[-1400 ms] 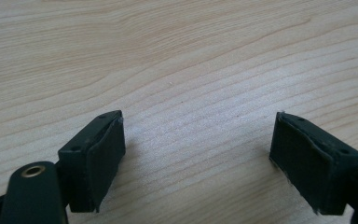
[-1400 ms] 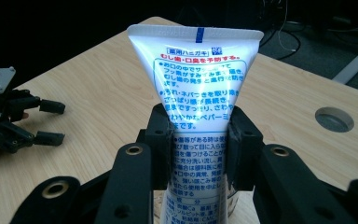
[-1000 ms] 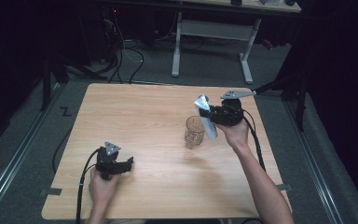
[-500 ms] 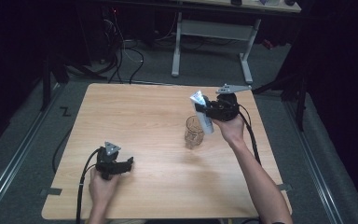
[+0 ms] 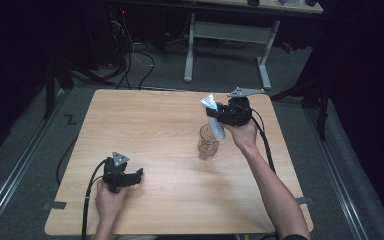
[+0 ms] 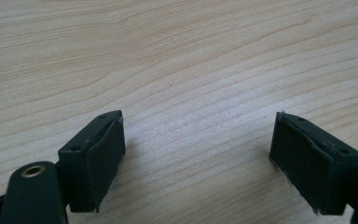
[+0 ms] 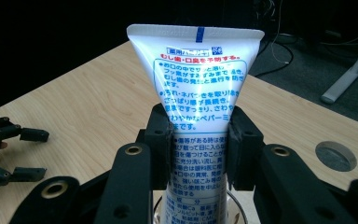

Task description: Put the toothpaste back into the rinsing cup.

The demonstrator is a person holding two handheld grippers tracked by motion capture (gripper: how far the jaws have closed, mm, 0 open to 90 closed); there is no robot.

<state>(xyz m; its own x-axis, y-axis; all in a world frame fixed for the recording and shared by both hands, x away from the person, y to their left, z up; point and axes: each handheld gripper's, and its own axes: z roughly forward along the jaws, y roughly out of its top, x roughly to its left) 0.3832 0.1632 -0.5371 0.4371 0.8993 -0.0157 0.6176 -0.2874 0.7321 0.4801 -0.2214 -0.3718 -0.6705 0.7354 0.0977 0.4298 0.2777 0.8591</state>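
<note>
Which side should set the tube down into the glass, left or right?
Right, likely. The right hand-held gripper is shut on the toothpaste tube, whose lower end is at the glass. The left hand-held gripper is open over bare table, far from the glass.

White tube (image 7: 196, 116) held upright over clear glass (image 5: 208, 143).

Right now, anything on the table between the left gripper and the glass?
Nothing: in the high view, only bare table separates the left gripper from the glass.
</note>
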